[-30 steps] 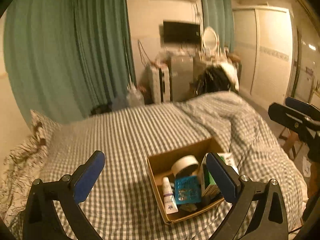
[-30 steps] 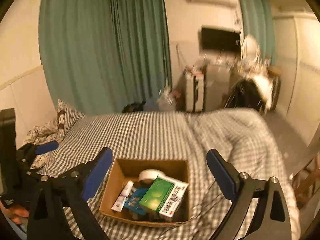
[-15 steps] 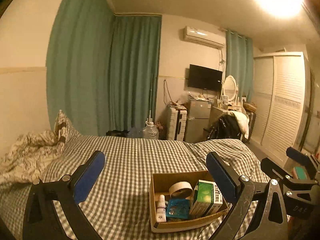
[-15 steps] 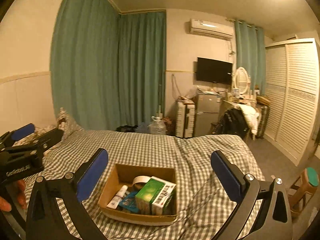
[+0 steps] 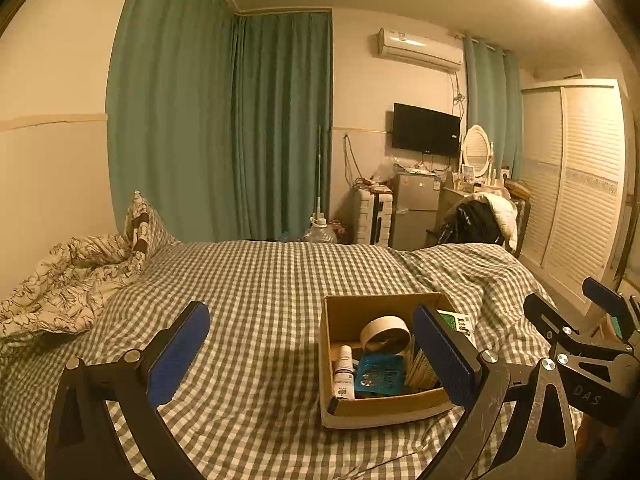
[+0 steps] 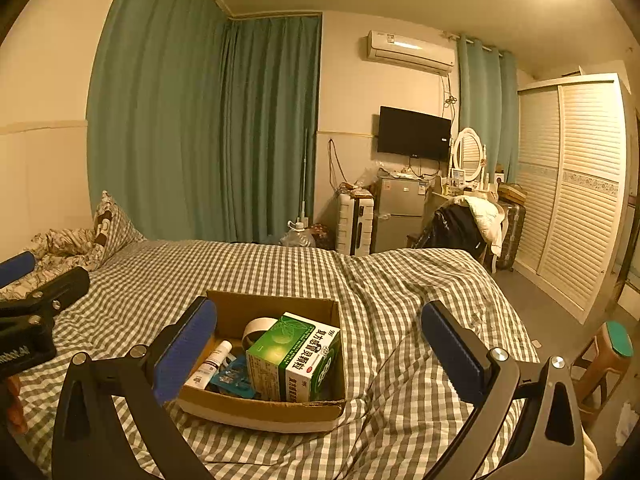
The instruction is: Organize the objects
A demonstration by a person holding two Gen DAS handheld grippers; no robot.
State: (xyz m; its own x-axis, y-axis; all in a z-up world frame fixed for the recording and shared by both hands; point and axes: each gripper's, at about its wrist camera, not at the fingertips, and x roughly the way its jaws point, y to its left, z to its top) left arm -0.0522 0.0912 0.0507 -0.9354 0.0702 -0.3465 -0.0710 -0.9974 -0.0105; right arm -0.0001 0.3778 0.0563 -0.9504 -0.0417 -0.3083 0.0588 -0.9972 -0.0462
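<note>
Both grippers, left (image 5: 310, 354) and right (image 6: 320, 350), hover level, jaws spread, above the box (image 6: 276, 410).

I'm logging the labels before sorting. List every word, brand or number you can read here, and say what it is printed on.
"999" and "复方感冒灵颗粒": on the green and white medicine box in the cardboard box.
"DAS": on the body of the right gripper, seen from the left wrist view.
White dropper bottle: label too small to read.
Blue blister pack: no legible print.
Fridge stickers: blurred.
</note>
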